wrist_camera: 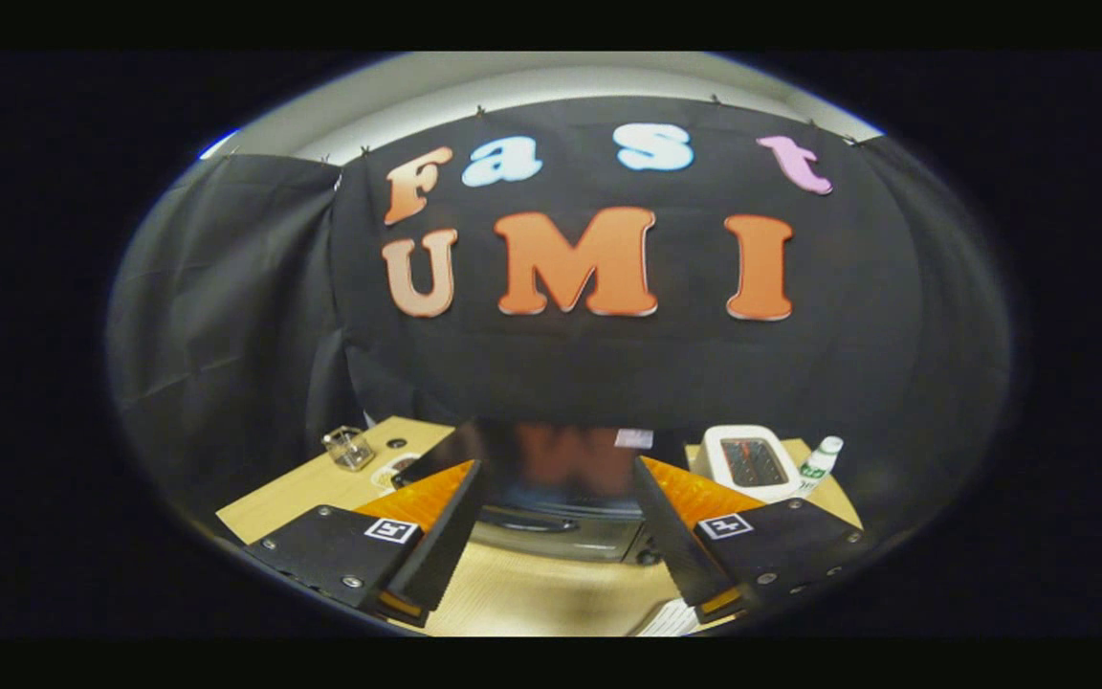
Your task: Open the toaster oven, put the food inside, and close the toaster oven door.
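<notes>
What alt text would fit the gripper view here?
The gripper hangs open, holding nothing, its fingers framing a toaster oven with its door closed on a wooden table. Beyond sit a white toaster, a small bottle and a clear glass container.

A light wooden counter (532, 588) is seen, on which a dark, glossy toaster oven (556, 502) is set at the middle. A small clear glass cup (348, 447) is placed near its left side; a white slot toaster (752, 463) and a small white bottle (819, 464) are stood together near its right side.
</notes>
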The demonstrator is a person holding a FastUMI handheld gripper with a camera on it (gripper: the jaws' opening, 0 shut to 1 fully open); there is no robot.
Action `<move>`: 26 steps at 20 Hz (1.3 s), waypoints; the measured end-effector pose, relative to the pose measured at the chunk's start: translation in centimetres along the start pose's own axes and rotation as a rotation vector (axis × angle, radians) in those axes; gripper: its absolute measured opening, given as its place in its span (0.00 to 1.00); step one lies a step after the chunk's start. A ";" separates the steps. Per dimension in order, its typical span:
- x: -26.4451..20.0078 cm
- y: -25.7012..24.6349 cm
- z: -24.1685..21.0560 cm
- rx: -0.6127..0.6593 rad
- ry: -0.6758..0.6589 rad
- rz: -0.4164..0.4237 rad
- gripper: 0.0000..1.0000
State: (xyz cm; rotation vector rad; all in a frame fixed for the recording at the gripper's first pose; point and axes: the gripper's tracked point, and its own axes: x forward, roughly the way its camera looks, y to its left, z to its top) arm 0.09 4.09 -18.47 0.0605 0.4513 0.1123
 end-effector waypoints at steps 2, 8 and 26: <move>-1.1 -1.7 3.4 -0.017 -0.082 -0.022 0.93; -5.8 -6.7 10.9 -0.055 -0.240 -0.112 0.96; -11.5 -8.7 16.8 -0.079 -0.419 -0.158 0.97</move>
